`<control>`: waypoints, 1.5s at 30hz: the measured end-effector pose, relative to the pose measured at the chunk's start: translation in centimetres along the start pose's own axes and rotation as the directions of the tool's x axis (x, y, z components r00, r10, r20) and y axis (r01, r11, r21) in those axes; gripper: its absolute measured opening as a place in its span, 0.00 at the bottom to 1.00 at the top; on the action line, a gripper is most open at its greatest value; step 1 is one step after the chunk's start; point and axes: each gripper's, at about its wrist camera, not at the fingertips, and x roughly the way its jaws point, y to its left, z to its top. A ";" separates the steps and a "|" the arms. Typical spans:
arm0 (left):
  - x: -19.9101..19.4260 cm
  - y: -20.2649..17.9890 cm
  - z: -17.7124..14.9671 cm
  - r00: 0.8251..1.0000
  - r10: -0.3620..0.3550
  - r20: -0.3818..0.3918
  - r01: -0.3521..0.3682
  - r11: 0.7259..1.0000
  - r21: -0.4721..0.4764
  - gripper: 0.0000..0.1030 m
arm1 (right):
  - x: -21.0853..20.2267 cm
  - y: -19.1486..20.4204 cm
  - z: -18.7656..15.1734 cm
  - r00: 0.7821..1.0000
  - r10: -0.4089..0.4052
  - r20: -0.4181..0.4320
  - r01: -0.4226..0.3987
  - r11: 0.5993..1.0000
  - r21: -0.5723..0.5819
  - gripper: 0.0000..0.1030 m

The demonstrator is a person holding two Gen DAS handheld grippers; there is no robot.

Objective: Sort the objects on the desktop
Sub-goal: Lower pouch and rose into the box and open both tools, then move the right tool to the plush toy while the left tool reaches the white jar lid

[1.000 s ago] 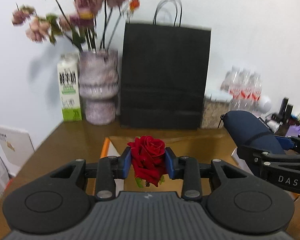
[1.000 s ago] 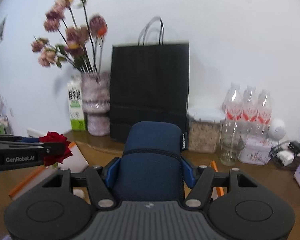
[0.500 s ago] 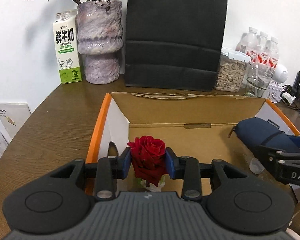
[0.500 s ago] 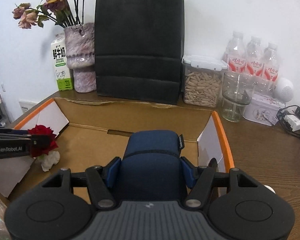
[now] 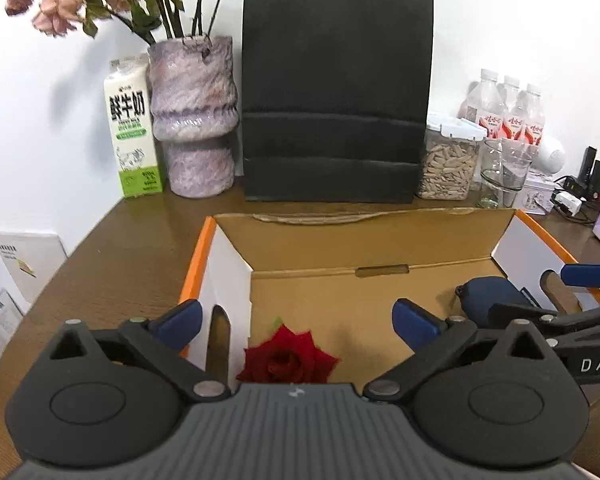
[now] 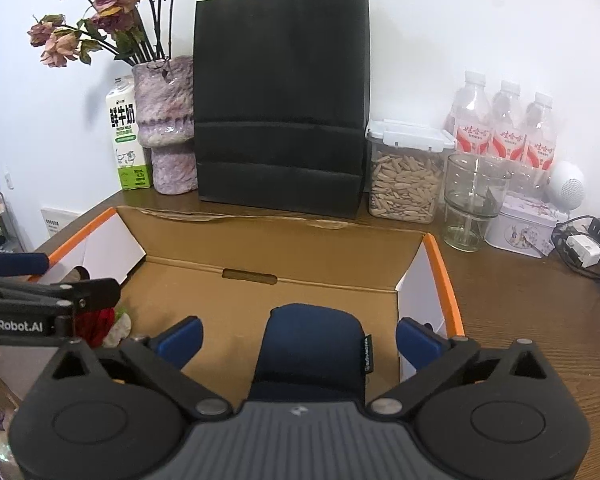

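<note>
An open cardboard box (image 5: pixel 300 292) with orange edges sits on the brown table; it also shows in the right wrist view (image 6: pixel 260 304). A red rose (image 5: pixel 290 360) lies in the box's left part, below my open left gripper (image 5: pixel 296 318). A dark blue pouch (image 6: pixel 312 350) lies in the box's right part, between the spread fingers of my open right gripper (image 6: pixel 298 338). The pouch (image 5: pixel 488 294) and the right gripper also show at the right of the left wrist view. The rose (image 6: pixel 100 322) shows partly hidden behind the left gripper in the right wrist view.
Behind the box stand a milk carton (image 5: pixel 134 132), a purple vase (image 5: pixel 194 116) with dried flowers, a black paper bag (image 5: pixel 336 92), a jar of seeds (image 5: pixel 448 164), a glass (image 5: pixel 502 172) and water bottles (image 5: pixel 508 112). A tin (image 6: pixel 522 228) and cables lie at the right.
Both grippers have opened. The rose and the blue pouch were let go and now lie in the box.
</note>
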 end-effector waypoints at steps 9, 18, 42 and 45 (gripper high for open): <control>-1.4 0.1 0.3 0.999 0.012 0.050 -0.012 1.000 -0.004 1.00 | -1.1 0.2 0.3 1.000 0.011 0.027 -0.011 1.000 -0.005 1.00; -3.8 0.1 0.2 0.995 0.019 0.098 -0.020 1.000 0.003 1.00 | -3.7 1.3 0.4 0.997 0.005 0.083 -0.002 0.999 -0.037 1.00; -14.0 2.7 -4.1 0.986 0.043 0.161 -0.045 0.999 0.011 1.00 | -14.4 4.9 -3.1 0.988 0.017 0.156 -0.002 0.996 -0.092 1.00; -15.6 3.4 -5.7 0.986 0.053 0.159 -0.055 0.998 0.009 1.00 | -15.9 5.5 -4.6 0.988 0.026 0.150 -0.010 0.995 -0.102 1.00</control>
